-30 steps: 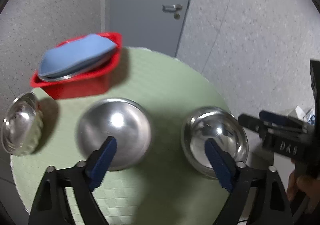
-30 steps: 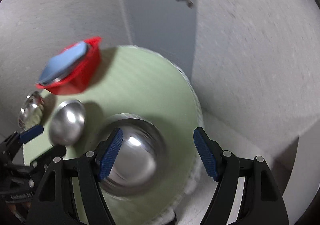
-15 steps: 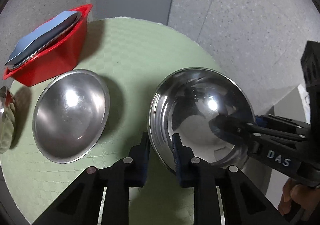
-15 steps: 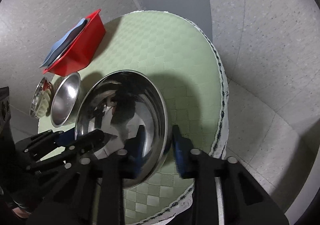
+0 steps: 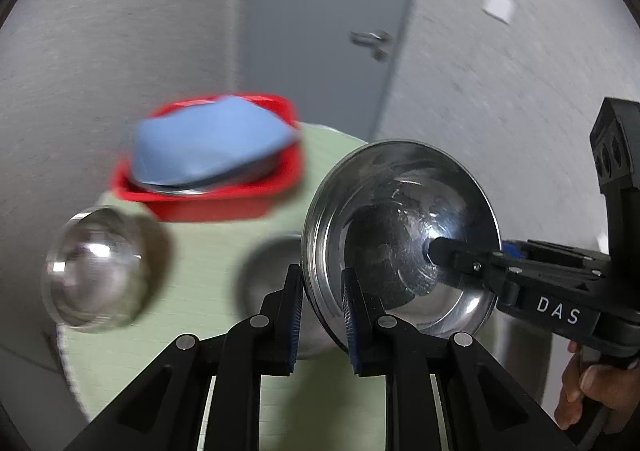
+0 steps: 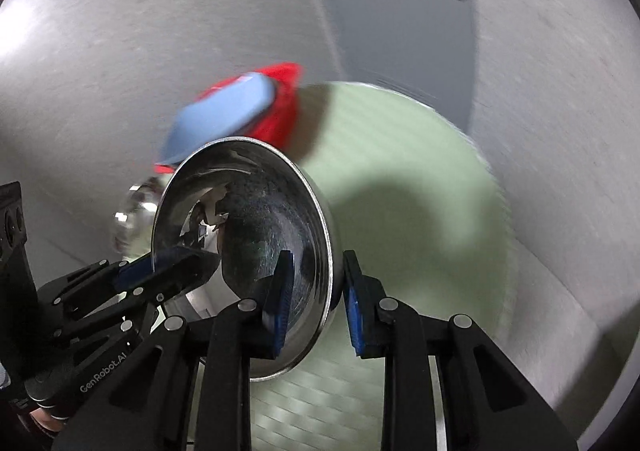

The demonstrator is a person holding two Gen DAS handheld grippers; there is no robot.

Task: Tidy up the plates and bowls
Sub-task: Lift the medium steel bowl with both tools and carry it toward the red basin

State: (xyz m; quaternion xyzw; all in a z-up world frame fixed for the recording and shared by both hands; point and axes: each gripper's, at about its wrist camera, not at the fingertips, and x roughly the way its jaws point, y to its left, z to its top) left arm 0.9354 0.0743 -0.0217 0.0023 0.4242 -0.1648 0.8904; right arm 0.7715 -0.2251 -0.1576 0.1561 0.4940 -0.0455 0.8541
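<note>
Both grippers are clamped on the same big steel bowl [image 5: 400, 235], and it is up off the round green table [image 5: 208, 259]. The left gripper [image 5: 320, 315] has its blue pads pinched over the bowl's near rim, one outside the wall, one inside, the jaws nearly together with only thin metal between them. The right gripper [image 6: 314, 297] bites the opposite edge the same way: one pad [image 6: 280, 299] lies against the mirrored inside, the other sits behind the outer wall. Each gripper's jaws have just been closing, with the rim between them.

The bowl hangs tilted, its open face turned toward the cameras, and it fills the middle of both views. In the left view the right gripper reaches in from the right side, a hand [image 5: 592, 391] wrapped round its handle at the lower right corner. Both tools angle downward toward the table.

Count the steel: one held bowl, plus two more bowls on the table. A smaller bowl [image 5: 272, 271] sits just behind the held one, half hidden by it, and a blurred shiny bowl [image 5: 92, 275] sits at the table's left edge. One red basket [image 5: 224, 203] stands at the back, with one blue plate [image 5: 208, 147] leaning in it over a steel rim. The background is smeared with motion blur.
</note>
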